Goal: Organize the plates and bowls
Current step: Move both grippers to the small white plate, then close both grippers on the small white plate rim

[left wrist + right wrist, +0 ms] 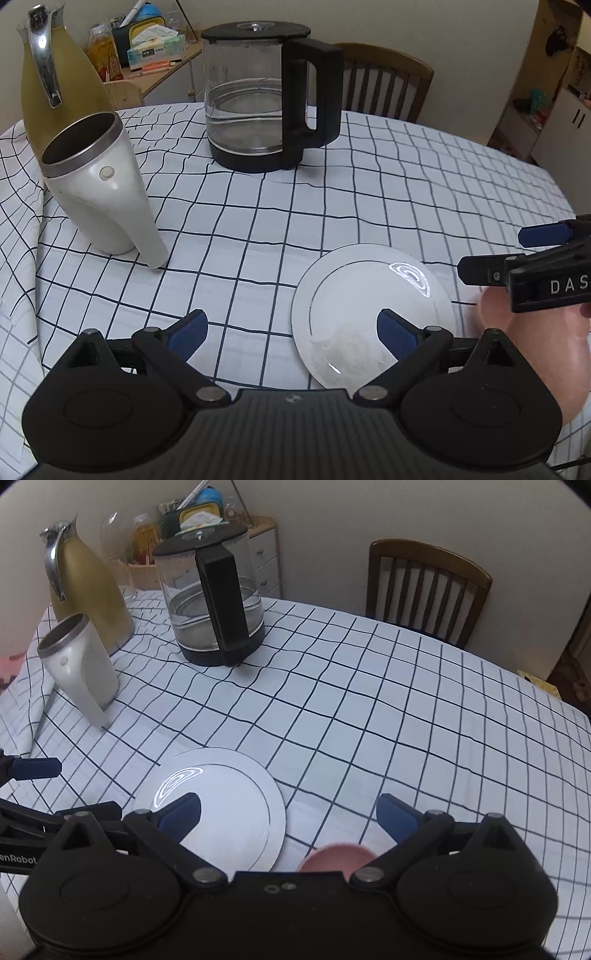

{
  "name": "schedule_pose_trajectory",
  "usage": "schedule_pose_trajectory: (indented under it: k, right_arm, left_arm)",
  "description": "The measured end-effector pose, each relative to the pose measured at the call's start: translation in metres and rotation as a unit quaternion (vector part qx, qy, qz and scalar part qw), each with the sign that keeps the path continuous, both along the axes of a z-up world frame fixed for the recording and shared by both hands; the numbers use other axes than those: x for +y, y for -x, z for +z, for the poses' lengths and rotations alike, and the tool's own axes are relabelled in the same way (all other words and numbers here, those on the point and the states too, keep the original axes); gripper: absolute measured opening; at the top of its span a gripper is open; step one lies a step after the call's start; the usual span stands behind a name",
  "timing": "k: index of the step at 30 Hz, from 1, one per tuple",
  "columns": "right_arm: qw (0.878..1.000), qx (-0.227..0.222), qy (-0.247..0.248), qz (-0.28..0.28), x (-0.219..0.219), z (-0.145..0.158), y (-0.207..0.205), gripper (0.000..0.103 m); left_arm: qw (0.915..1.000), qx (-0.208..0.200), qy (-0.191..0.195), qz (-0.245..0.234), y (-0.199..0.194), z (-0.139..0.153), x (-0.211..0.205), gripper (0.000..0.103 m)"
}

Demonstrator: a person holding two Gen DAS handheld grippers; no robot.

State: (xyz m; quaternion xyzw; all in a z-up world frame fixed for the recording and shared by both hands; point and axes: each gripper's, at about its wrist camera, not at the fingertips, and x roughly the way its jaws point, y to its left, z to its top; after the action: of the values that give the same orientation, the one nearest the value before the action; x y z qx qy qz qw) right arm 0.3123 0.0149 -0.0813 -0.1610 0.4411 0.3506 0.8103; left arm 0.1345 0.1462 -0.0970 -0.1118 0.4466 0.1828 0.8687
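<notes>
Flat on the checked tablecloth (369, 709): white plate (354, 295), near edge, nothing on it. Above it, left gripper (291, 332) and right gripper (288, 812), both spread wide, gripping nothing, pads clear of the rim. Farther back: white steel-rimmed jug (99, 195), glass kettle (258, 107) with black handle, gold carafe (88, 590). Beyond the table, wooden chair (428, 587).

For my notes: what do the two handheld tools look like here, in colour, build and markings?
Both the left tool and right tool are matte black plastic with ribbed bodies, round side housings, silver pivot bolts and blue-padded fingers. White lettering marks their sides. No sleeve shows.
</notes>
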Motion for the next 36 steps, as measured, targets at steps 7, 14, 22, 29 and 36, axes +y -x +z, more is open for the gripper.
schedule_pose_trajectory:
  k: [7, 14, 22, 29, 36]
  right_arm:
    - [0.999, 0.044, 0.018, 0.006, 0.011, -0.025, -0.023, 0.088]
    - [0.996, 0.091, 0.017, 0.007, 0.012, -0.041, -0.037, 0.074]
    - [0.991, 0.131, 0.011, 0.001, 0.012, -0.054, -0.046, 0.055]
    - [0.988, 0.153, 0.007, 0.003, 0.011, -0.059, -0.046, 0.044]
    - [0.985, 0.171, -0.002, 0.0, 0.009, -0.064, -0.048, 0.028]
  left_arm:
    - [0.9994, 0.03, 0.012, 0.014, -0.012, -0.02, 0.003, 0.098]
    - [0.9973, 0.043, 0.053, 0.03, -0.018, -0.035, 0.013, 0.077]
    - [0.9942, 0.061, 0.083, 0.032, -0.024, -0.046, 0.017, 0.053]
    - [0.9912, 0.059, 0.113, 0.036, -0.025, -0.048, 0.023, 0.043]
    - [0.9884, 0.055, 0.136, 0.039, -0.024, -0.048, 0.022, 0.022]
